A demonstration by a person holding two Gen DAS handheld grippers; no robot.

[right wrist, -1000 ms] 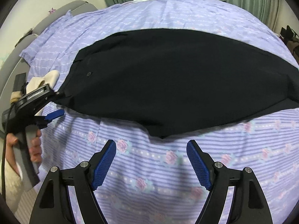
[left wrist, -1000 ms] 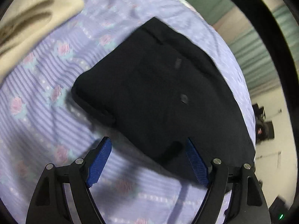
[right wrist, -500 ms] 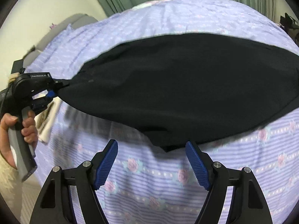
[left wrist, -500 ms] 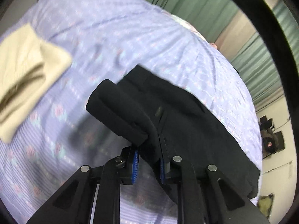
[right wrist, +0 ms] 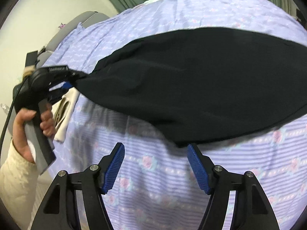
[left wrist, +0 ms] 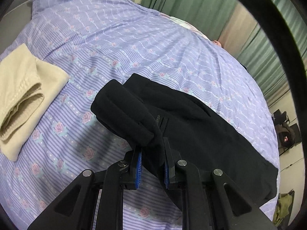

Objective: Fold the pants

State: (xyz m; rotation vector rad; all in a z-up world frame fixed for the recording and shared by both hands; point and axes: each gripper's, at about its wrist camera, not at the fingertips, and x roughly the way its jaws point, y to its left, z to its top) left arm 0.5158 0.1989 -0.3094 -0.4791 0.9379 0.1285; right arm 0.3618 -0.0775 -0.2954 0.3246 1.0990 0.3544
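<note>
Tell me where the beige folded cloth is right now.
The beige folded cloth lies at the left of the left wrist view, on the purple bedsheet, apart from the black pants.

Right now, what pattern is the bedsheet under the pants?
Lavender stripes with pink roses on the bedsheet; clearest in the left wrist view.

Bed (left wrist: pixel 134 44) (floral sheet) bears pants (left wrist: pixel 211 134), cream garment (left wrist: pixel 25 88).

Pants (left wrist: pixel 201 126) on bedspread (left wrist: pixel 119 44), right of towel (left wrist: pixel 23 94)
</note>
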